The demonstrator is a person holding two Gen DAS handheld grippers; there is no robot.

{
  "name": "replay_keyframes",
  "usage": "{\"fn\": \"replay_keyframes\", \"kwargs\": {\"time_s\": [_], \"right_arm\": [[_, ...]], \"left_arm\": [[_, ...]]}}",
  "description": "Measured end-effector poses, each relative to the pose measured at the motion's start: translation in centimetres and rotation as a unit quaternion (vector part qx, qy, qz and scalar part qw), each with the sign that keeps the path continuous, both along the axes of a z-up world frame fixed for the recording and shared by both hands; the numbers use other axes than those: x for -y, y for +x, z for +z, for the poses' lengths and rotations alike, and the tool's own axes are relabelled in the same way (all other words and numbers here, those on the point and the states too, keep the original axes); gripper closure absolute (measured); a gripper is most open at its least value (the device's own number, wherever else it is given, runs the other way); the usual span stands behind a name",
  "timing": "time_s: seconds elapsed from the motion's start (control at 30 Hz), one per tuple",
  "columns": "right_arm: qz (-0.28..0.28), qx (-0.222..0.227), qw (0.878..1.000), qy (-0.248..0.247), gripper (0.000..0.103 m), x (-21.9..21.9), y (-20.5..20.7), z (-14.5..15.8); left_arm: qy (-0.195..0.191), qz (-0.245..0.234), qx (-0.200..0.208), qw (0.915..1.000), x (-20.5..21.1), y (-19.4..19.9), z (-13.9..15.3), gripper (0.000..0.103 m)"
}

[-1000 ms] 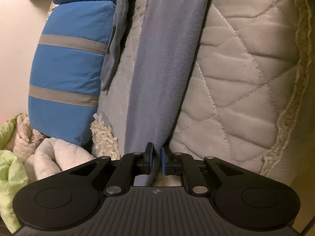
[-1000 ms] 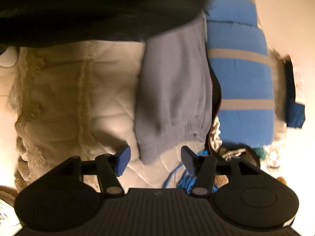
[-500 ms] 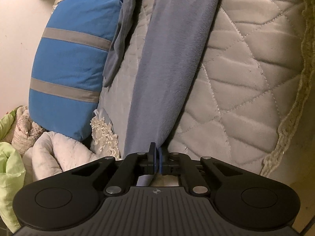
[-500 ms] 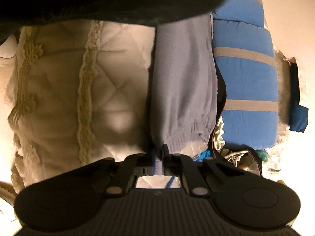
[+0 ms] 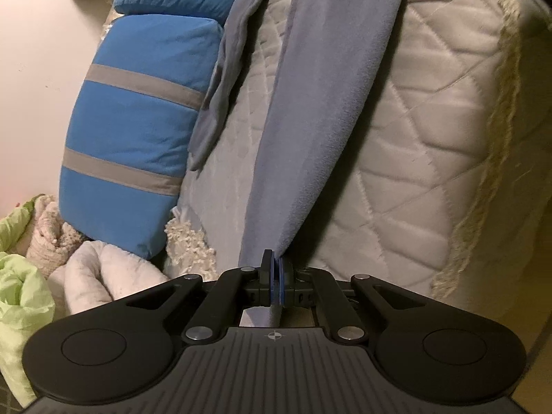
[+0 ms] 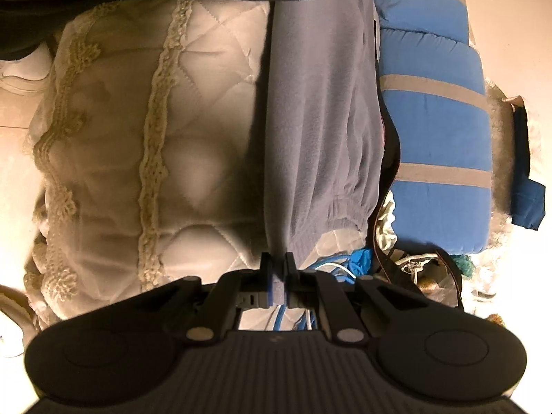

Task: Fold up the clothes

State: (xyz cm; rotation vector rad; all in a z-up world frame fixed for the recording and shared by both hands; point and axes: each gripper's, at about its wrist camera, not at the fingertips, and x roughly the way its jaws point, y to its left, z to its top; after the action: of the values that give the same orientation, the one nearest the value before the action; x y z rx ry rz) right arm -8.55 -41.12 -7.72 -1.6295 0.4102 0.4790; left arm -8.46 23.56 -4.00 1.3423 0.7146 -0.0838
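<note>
A grey-blue fleece garment point(image 5: 324, 103) lies stretched along the quilted cream bed cover point(image 5: 431, 120). My left gripper point(image 5: 275, 269) is shut on one end of it, the cloth running away from the jaws in a taut band. In the right wrist view the same garment point(image 6: 321, 120) shows its gathered elastic cuff point(image 6: 339, 208), and my right gripper point(image 6: 277, 269) is shut on the cloth at that end. A second grey flap point(image 5: 227, 65) of the garment hangs toward the blue pillow.
A blue pillow with grey stripes point(image 5: 138, 131) lies along the bed's side, also in the right wrist view point(image 6: 434, 131). Towels point(image 5: 96, 276) and a green bag point(image 5: 17, 293) are piled near it. Blue cables point(image 6: 345, 262) and a dark strap point(image 6: 390, 172) lie by the cuff. The bed edge has lace trim point(image 6: 155, 138).
My right gripper went from open to shut on the cuff end of the garment. My left gripper closed fully on its end. Both ends are now lifted and the cloth is pulled taut.
</note>
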Motion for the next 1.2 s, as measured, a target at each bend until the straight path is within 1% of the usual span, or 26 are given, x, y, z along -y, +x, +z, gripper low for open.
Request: {"fn": "replay_keyframes", "kwargs": {"time_s": [0.1, 0.13, 0.17, 0.2, 0.23, 0.27, 0.3, 0.33, 0.43, 0.53, 0.57, 0.6, 0.63, 0.67, 0.7, 0.73, 0.8, 0.83, 0.9, 0.97, 1.03, 1.07, 1.1, 1.13, 1.17, 1.2], "right_arm": [[0.000, -0.002, 1.000, -0.001, 0.095, -0.3, -0.4, -0.4], [-0.002, -0.003, 1.000, 0.007, 0.072, -0.5, -0.6, -0.4], [-0.004, -0.004, 1.000, 0.019, 0.063, -0.6, -0.7, -0.2], [-0.010, -0.002, 0.999, 0.033, 0.056, -0.7, -0.7, 0.0], [-0.018, 0.003, 0.999, 0.048, 0.038, -0.7, -0.6, 0.3], [-0.025, 0.007, 0.998, 0.064, 0.024, -0.7, -0.6, 0.7], [-0.031, 0.009, 0.996, 0.078, 0.021, -0.7, -0.6, 1.0], [-0.037, 0.010, 0.995, 0.091, 0.020, -0.6, -0.6, 1.4], [-0.050, 0.016, 0.993, 0.110, 0.016, -0.5, -0.5, 2.0], [-0.055, 0.022, 0.991, 0.116, 0.013, -0.4, -0.6, 2.5], [-0.057, 0.025, 0.991, 0.119, 0.012, -0.4, -0.6, 2.6], [-0.060, 0.028, 0.990, 0.121, 0.012, -0.3, -0.5, 2.8], [-0.063, 0.032, 0.990, 0.124, 0.011, -0.2, -0.5, 2.9], [-0.068, 0.033, 0.989, 0.129, 0.010, -0.1, -0.3, 3.1], [-0.074, 0.034, 0.987, 0.136, 0.009, 0.0, 0.0, 3.3], [-0.084, 0.032, 0.985, 0.147, 0.008, 0.1, 0.2, 3.6], [-0.110, 0.027, 0.977, 0.180, 0.005, 0.4, 0.9, 4.3], [-0.124, 0.023, 0.971, 0.202, 0.004, 0.5, 1.3, 4.9], [-0.152, 0.016, 0.958, 0.243, 0.003, 0.8, 2.1, 5.9], [-0.180, 0.006, 0.939, 0.292, 0.003, 1.2, 3.3, 7.0], [-0.207, -0.011, 0.915, 0.347, 0.003, 1.5, 4.9, 8.1], [-0.220, -0.021, 0.901, 0.374, 0.003, 1.6, 5.7, 8.5], [-0.233, -0.032, 0.884, 0.403, 0.004, 1.7, 6.6, 8.9], [-0.247, -0.039, 0.865, 0.435, 0.005, 1.8, 7.5, 9.1], [-0.261, -0.044, 0.844, 0.467, 0.006, 1.9, 8.3, 9.3], [-0.275, -0.049, 0.821, 0.499, 0.007, 2.1, 9.2, 9.5]], "left_arm": [[0.000, -0.001, -0.014, 0.9999, 0.6, -0.6, 0.0, 0.101], [0.003, -0.002, -0.017, 0.9999, 0.6, -0.7, -0.2, 0.101], [0.006, -0.004, -0.019, 0.9998, 0.6, -0.9, -0.3, 0.100], [0.014, -0.004, -0.015, 0.9998, 0.5, -0.9, -0.6, 0.098], [0.022, -0.003, -0.011, 0.9997, 0.4, -1.0, -0.9, 0.097], [0.036, 0.001, -0.006, 0.9993, 0.1, -1.0, -1.2, 0.097], [0.040, 0.011, -0.010, 0.9991, -0.2, -0.8, -1.4, 0.097], [0.044, 0.021, -0.014, 0.9987, -0.6, -0.7, -1.7, 0.097], [0.044, 0.043, -0.015, 0.9980, -1.7, -0.3, -2.3, 0.096], [0.052, 0.056, -0.012, 0.9970, -2.4, 0.4, -2.9, 0.090], [0.063, 0.055, -0.004, 0.9965, -2.5, 0.5, -3.2, 0.087], [0.070, 0.055, -0.002, 0.9960, -2.6, 0.6, -3.3, 0.087], [0.069, 0.058, -0.004, 0.9959, -2.5, 0.9, -3.1, 0.088], [0.064, 0.067, -0.010, 0.9957, -2.5, 1.1, -2.8, 0.098], [0.060, 0.076, -0.018, 0.9952, -2.6, 1.2, -2.5, 0.100], [0.062, 0.078, -0.018, 0.9949, -2.7, 1.2, -2.2, 0.100], [0.083, 0.084, -0.004, 0.9930, -3.0, 1.0, -2.0, 0.098], [0.092, 0.099, -0.005, 0.9908, -3.4, 1.1, -1.8, 0.097], [0.083, 0.123, -0.009, 0.9889, -4.1, 0.9, -1.0, 0.096], [0.029, 0.157, 0.009, 0.9872, -4.6, 1.5, 1.5, 0.094], [-0.024, 0.190, 0.028, 0.9811, -5.2, 2.0, 3.9, 0.084], [-0.051, 0.206, 0.037, 0.9764, -5.5, 2.3, 5.1, 0.069], [-0.078, 0.223, 0.046, 0.9707, -5.8, 2.5, 6.3, 0.057], [-0.129, 0.236, 0.062, 0.9611, -5.6, 2.9, 8.0, 0.052], [-0.169, 0.245, 0.072, 0.9521, -5.5, 3.2, 9.3, 0.046], [-0.220, 0.253, 0.085, 0.9384, -5.0, 3.7, 10.7, 0.044]]}}
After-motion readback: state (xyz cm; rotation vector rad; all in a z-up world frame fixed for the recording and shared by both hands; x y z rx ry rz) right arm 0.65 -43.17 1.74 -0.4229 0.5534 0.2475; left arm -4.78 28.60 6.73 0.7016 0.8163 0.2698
